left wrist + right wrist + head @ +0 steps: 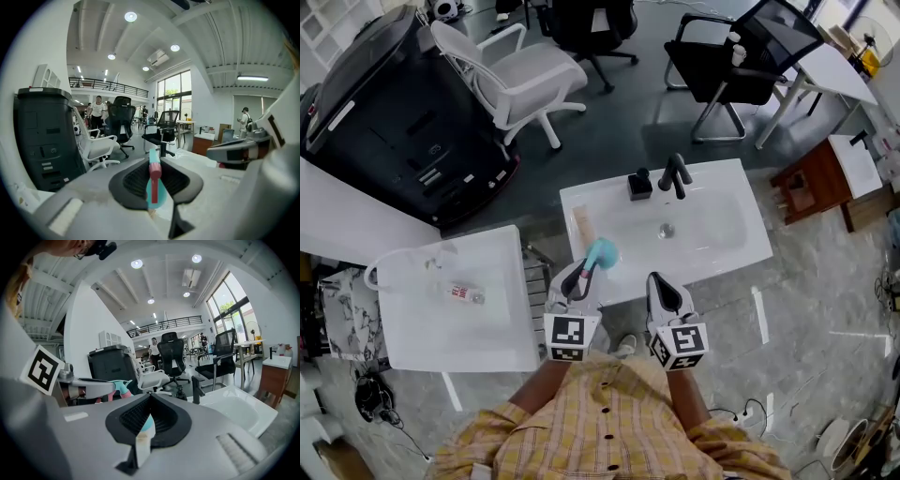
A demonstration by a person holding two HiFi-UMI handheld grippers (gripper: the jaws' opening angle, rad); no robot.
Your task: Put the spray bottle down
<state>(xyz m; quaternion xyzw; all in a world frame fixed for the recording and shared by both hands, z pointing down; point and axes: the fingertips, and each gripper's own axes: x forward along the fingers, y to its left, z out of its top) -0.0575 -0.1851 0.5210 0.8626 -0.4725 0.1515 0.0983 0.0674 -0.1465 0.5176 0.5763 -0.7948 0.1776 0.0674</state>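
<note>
The spray bottle [600, 251] has a teal head and a pink trigger. My left gripper [578, 274] is shut on it over the front left corner of the white sink [722, 253]. In the left gripper view the spray bottle's head [154, 180] stands upright between the black pads of the left gripper [154, 164]; its body is hidden. My right gripper [661, 281] hangs beside it over the sink's front edge. In the right gripper view a thin teal and beige piece [142, 439] sits between the jaws of the right gripper [150, 401]; I cannot tell what it is.
A black faucet [675, 173] and a black dispenser [639, 184] stand at the sink's back rim. A beige item [581, 225] lies on its left ledge. A white table [412, 337] at the left carries a small bottle [467, 293]. Office chairs [520, 80] stand beyond.
</note>
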